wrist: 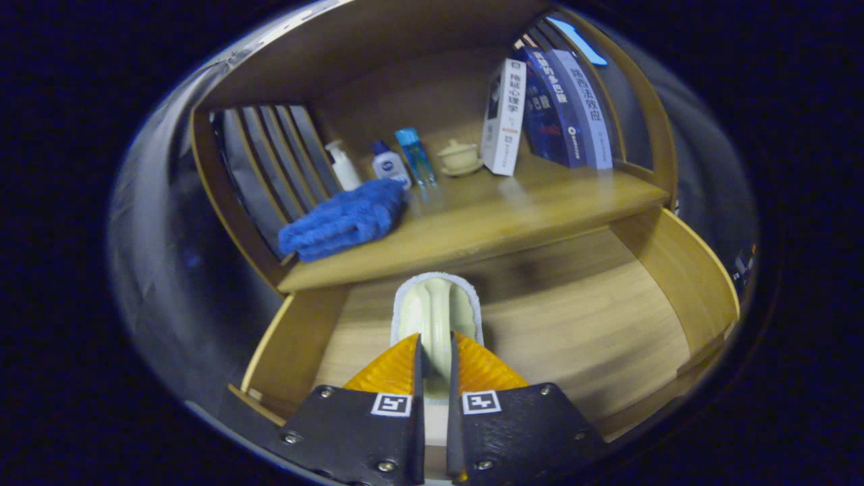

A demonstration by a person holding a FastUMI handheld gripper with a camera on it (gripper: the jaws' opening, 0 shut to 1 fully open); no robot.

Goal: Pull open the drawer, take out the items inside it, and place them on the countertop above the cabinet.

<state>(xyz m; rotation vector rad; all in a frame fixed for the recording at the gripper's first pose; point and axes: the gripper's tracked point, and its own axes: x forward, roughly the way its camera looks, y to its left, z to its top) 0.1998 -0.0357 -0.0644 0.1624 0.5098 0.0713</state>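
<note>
The gripper (435,351) is clenched on the ridged handle of a pale brush (436,314), whose near end is hidden between the fingers. Its long axis runs straight ahead toward the countertop (472,223), over the open drawer (587,317). On the countertop lie a blue towel (344,219), bottles, a lidded cup (460,156) and books (553,111).

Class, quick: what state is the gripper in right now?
Gripper: jaws closed on the pale brush, held above the open drawer.
</note>
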